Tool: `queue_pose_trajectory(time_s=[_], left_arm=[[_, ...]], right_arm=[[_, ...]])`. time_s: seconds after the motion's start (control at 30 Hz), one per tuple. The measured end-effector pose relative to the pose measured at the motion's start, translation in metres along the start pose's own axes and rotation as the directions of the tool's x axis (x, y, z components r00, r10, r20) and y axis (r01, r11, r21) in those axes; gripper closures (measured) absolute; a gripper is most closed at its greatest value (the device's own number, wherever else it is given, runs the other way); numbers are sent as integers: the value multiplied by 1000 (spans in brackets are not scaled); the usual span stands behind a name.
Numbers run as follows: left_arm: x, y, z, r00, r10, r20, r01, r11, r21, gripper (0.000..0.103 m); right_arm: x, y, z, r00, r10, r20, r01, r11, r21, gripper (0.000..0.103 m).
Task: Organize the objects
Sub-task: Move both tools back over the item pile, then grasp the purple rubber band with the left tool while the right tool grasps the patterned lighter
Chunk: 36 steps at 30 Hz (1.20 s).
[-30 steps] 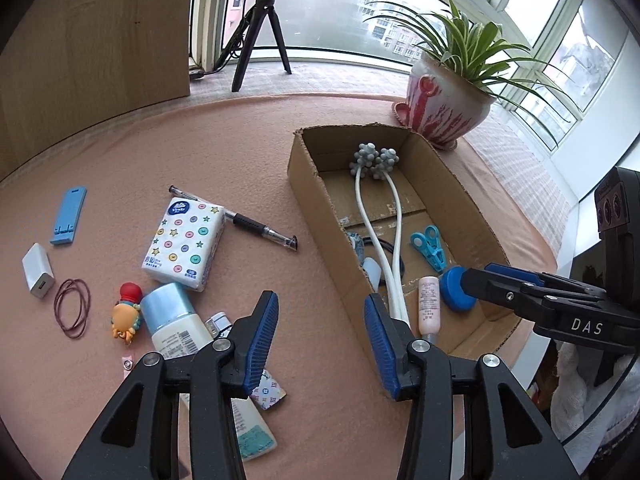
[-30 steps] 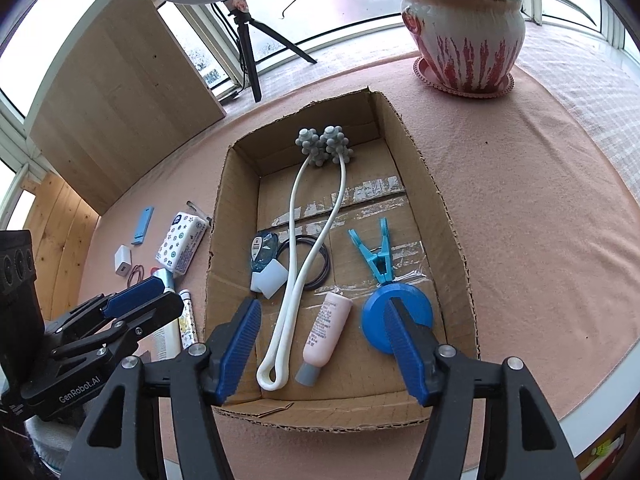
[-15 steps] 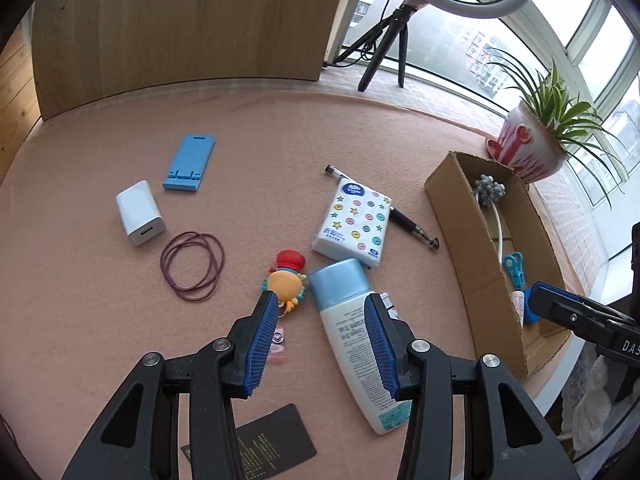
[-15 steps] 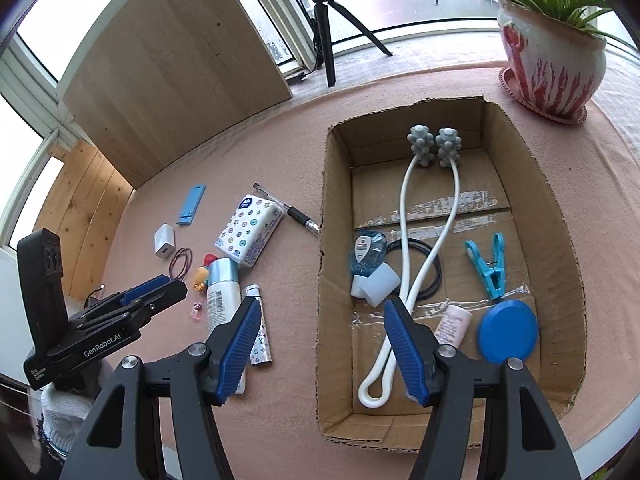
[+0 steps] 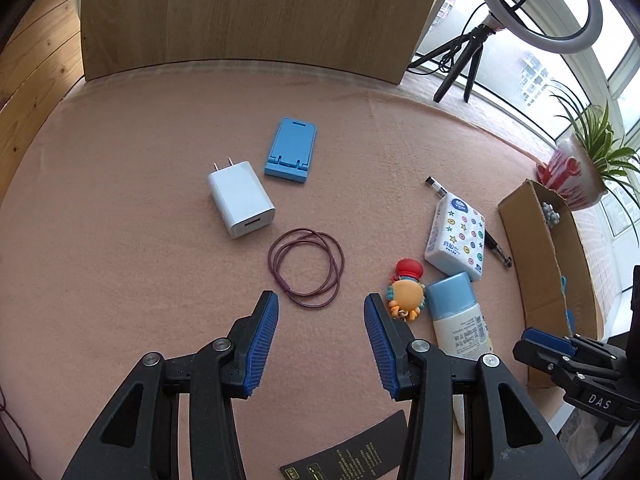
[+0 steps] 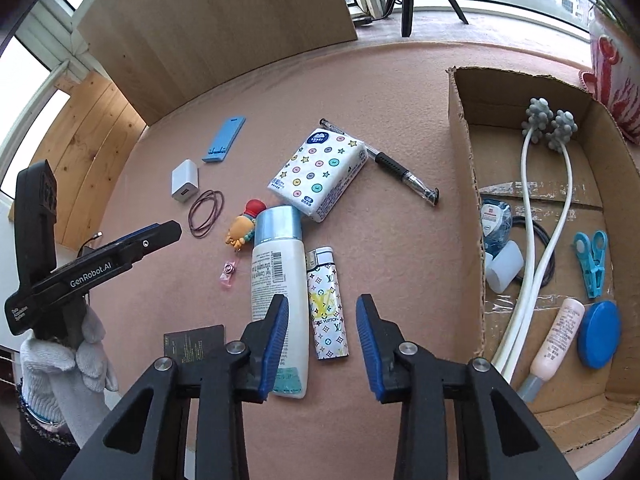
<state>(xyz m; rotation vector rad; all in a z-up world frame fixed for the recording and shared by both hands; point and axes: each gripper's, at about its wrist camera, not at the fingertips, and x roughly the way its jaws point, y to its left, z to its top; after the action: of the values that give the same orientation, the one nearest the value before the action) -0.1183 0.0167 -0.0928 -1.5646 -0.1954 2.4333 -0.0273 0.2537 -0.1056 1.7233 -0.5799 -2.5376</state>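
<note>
- From the left wrist we see our left gripper (image 5: 320, 308) with its fingers apart and nothing between them, hanging over bare pink cloth (image 5: 120, 280); the loop of purple cord (image 5: 306, 268) lies just past the fingertips at 12 o'clock.
- This view alone gives us the white charger (image 5: 241, 204) and the blue phone stand (image 5: 291, 150) up close, at about 11 o'clock, just beside each other.
- The crab toy (image 5: 406, 290) and the blue-capped bottle (image 5: 460, 320) sit at 2 o'clock, half hidden by the right finger.
- From the right wrist we see our right gripper (image 6: 322, 320); its jaws have just been closing, yet the fingers stand apart, with the patterned lighter (image 6: 326, 304) lying on the cloth between them, untouched as far as we can tell.
- Only this view shows the inside of the cardboard box (image 6: 464, 152) at 3 o'clock: white massager (image 6: 532, 208), blue clip (image 6: 592, 260), pink tube (image 6: 558, 340), blue lid (image 6: 600, 334).
- The tissue pack (image 6: 320, 174) and black pen (image 6: 394, 166) lie at 12 o'clock.
- A gloved hand (image 6: 68, 364) holds the left gripper at 9 o'clock.
</note>
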Motion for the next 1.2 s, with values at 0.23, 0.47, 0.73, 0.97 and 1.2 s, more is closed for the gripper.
queue_pose_trajectory(time_s=[0.23,0.47,0.73,0.97,1.2], left_arm=[[14,24,7,1000,3,-19,-4,1000,-18,56],[32,22,15,999,-11,-51,12,1000,10,62],[48,9,24,998,35,-52,-31,996,78,70],[52,3,27,996,83,-29,-79,989,126,95],[48,7,21,997,69,-17,-67,991,113,100]], right_arm=[[24,-6,0,997,-66,-44,67,997,30,76],[36,-5,-4,996,-47,-78,48,999,7,76],[37,2,0,993,-91,-70,90,996,-28,75],[44,19,3,987,-148,-64,139,982,-128,63],[48,30,-1,969,-243,-39,228,946,-229,68]])
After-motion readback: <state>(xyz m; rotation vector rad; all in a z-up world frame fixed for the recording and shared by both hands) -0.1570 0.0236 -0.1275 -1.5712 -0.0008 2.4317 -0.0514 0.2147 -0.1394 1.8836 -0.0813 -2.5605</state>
